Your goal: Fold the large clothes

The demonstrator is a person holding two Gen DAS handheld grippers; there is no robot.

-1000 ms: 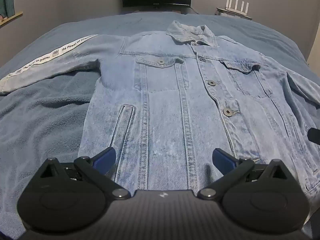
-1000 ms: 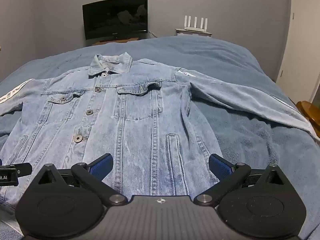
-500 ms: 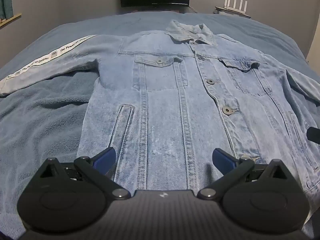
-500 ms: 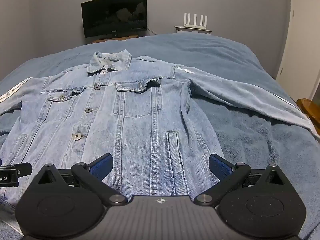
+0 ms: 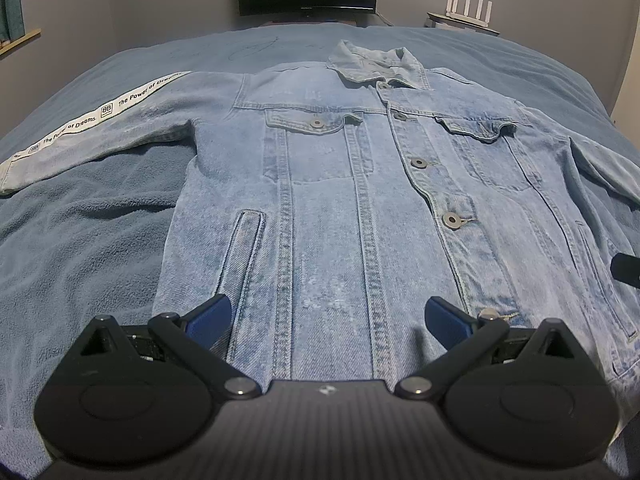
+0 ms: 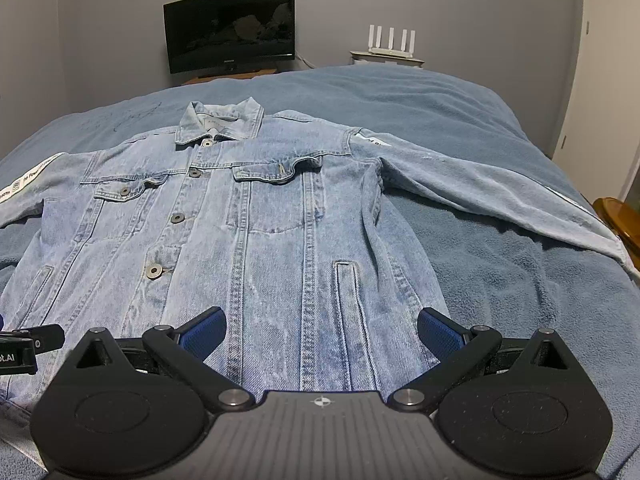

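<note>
A light blue denim jacket [image 5: 340, 200] [image 6: 248, 240] lies flat and buttoned on the bed, collar far, hem near, both sleeves spread outwards. Its left sleeve [image 5: 92, 128] carries a white printed stripe. My left gripper [image 5: 328, 320] hovers open above the hem on the jacket's left half, nothing between its blue pads [image 5: 210, 318]. Over the hem on the right half, my right gripper [image 6: 320, 332] is open too and holds nothing. Each gripper's edge shows in the other's view: the right gripper's edge [image 5: 626, 268], the left gripper's edge [image 6: 24, 348].
A blue blanket [image 5: 80, 248] [image 6: 500, 280] covers the whole bed. Beyond the far edge stand a dark monitor [image 6: 230, 28] and a white router [image 6: 392, 42] against the grey wall. A wooden stool [image 6: 620, 216] sits at the bed's right side.
Both views have shifted slightly: the jacket sits a little lower and closer in the right wrist view. Both grippers stay open and the jacket has not moved.
</note>
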